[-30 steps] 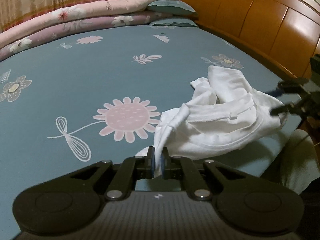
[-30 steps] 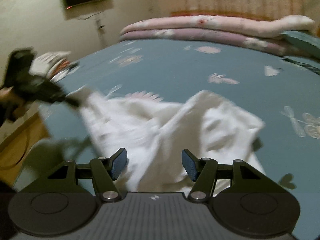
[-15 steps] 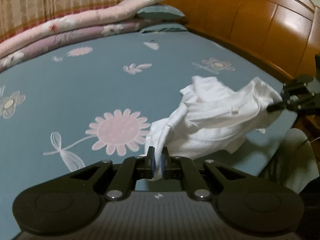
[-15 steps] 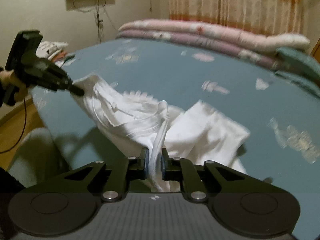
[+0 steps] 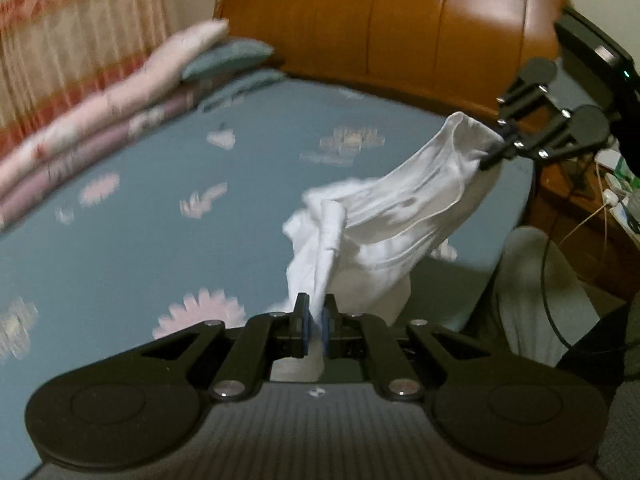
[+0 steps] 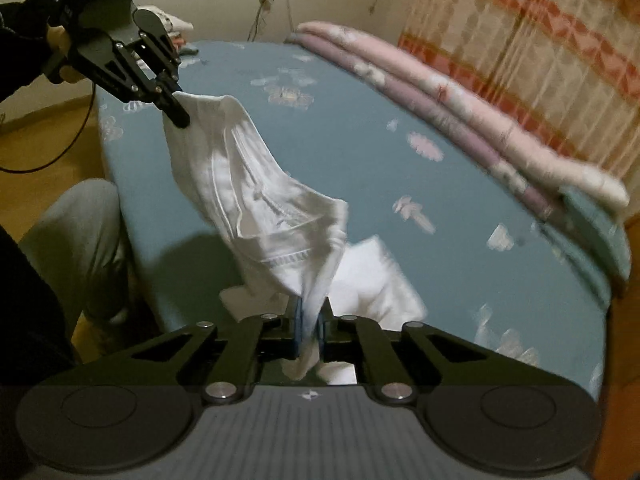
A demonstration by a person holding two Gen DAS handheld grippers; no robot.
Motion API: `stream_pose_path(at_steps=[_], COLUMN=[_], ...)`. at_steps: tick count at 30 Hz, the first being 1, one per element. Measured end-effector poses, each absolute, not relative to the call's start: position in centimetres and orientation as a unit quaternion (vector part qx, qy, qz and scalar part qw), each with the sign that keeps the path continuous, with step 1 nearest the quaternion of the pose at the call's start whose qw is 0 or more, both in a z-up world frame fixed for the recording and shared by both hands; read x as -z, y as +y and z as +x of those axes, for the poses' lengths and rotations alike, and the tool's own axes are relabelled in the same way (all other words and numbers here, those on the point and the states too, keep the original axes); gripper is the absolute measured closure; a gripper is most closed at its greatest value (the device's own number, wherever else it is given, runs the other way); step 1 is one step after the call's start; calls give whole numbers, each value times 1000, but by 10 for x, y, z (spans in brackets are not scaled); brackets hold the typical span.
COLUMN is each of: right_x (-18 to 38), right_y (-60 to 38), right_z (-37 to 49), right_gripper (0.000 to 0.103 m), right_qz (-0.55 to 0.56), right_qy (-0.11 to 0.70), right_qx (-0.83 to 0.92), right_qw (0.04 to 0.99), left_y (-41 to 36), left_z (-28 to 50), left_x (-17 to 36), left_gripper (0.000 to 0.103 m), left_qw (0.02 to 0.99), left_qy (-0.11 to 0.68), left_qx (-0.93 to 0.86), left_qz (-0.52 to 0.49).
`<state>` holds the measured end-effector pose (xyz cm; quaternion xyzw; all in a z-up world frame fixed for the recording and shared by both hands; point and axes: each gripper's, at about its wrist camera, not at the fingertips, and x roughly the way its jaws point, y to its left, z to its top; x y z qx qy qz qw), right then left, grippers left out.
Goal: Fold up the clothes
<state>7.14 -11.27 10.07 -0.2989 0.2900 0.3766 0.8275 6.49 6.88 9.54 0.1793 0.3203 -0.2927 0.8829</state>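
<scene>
A white garment (image 5: 384, 216) hangs stretched in the air between my two grippers, above the blue flowered bed sheet (image 5: 160, 184). My left gripper (image 5: 315, 320) is shut on one end of it. My right gripper (image 6: 309, 330) is shut on the other end. In the left wrist view the right gripper (image 5: 494, 156) shows at the upper right, pinching the cloth. In the right wrist view the left gripper (image 6: 176, 110) shows at the upper left, pinching the garment (image 6: 256, 200). The lower part of the garment sags down to the bed.
Folded pink and purple quilts (image 5: 100, 120) and teal pillows (image 5: 224, 60) lie along the bed's far side by a curtain. A wooden headboard (image 5: 400, 28) stands behind. The person's grey-trousered knee (image 6: 76, 232) is at the bed edge. A nightstand with clutter (image 5: 612, 188) is at right.
The right gripper shut on the garment. Both grippers rose and moved apart, lifting the garment off the bed and stretching it between them.
</scene>
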Motion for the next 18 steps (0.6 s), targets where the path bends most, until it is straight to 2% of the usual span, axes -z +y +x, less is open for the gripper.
stream_pose_path(at_steps=[11,16,17,18], right_x=[-211,-238,-236,-234], right_y=[-129,-134,-133,-131], right_z=[53,62,68,74], right_gripper=[98,98,98,98], right_qz=[-319,-289,-286,-284], right_qy=[168,135,137,139], right_qx=[-322,-316,-314,-312], right_qw=[875,894,895,896], left_y=[56,59,59,59], left_z=[40,47,51,56], left_x=[-193,-218,-214,-207], left_gripper=[99,100,99,93], left_qw=[918,929,926,921], left_qy=[204,167,172,179], left_qx=[263,277,290,305], left_qz=[217,182,172,161])
